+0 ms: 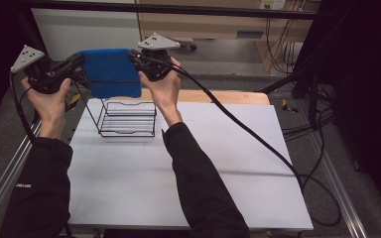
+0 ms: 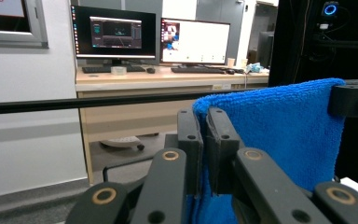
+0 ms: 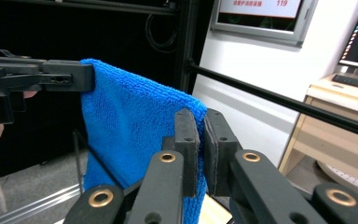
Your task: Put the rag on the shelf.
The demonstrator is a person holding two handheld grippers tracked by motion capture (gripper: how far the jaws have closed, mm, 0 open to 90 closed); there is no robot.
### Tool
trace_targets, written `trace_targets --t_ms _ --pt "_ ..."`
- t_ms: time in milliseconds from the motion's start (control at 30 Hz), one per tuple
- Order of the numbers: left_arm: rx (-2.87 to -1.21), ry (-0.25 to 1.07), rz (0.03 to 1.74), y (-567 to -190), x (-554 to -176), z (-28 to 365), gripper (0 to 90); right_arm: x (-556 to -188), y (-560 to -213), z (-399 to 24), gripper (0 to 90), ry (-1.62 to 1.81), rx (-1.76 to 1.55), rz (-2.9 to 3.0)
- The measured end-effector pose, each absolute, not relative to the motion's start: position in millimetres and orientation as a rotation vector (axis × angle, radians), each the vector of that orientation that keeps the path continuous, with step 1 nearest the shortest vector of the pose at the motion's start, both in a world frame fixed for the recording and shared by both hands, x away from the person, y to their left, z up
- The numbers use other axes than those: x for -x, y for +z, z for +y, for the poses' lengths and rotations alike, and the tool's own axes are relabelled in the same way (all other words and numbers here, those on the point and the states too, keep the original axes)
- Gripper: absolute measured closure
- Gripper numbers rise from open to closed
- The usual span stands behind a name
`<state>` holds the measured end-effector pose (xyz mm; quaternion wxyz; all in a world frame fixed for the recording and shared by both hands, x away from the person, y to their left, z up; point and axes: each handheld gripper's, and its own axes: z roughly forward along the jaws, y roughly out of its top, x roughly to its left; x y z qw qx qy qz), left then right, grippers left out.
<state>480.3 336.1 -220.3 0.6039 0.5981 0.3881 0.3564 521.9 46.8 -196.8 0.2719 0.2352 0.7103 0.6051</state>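
2 tools, the left tool (image 1: 77, 62) and right tool (image 1: 135, 58), each pinch a top corner of the blue terry cloth (image 1: 110, 72), hanging it spread above the black wire rack (image 1: 128, 119) near the tabletop's (image 1: 218, 163) far-left corner, probably for draping.

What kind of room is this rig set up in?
Probably a lab or office workspace, not a home: a desk with two monitors and keyboards, a black metal frame around the white table, and cables on the floor.
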Motion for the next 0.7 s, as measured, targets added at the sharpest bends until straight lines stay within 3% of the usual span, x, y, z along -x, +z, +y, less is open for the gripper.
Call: trace_targets --t_ms 700 --pt "-1.455 0.805 0.89 -229 -463 340 84.7 -501 -198 49 85.2 1.557 -0.635 1.998"
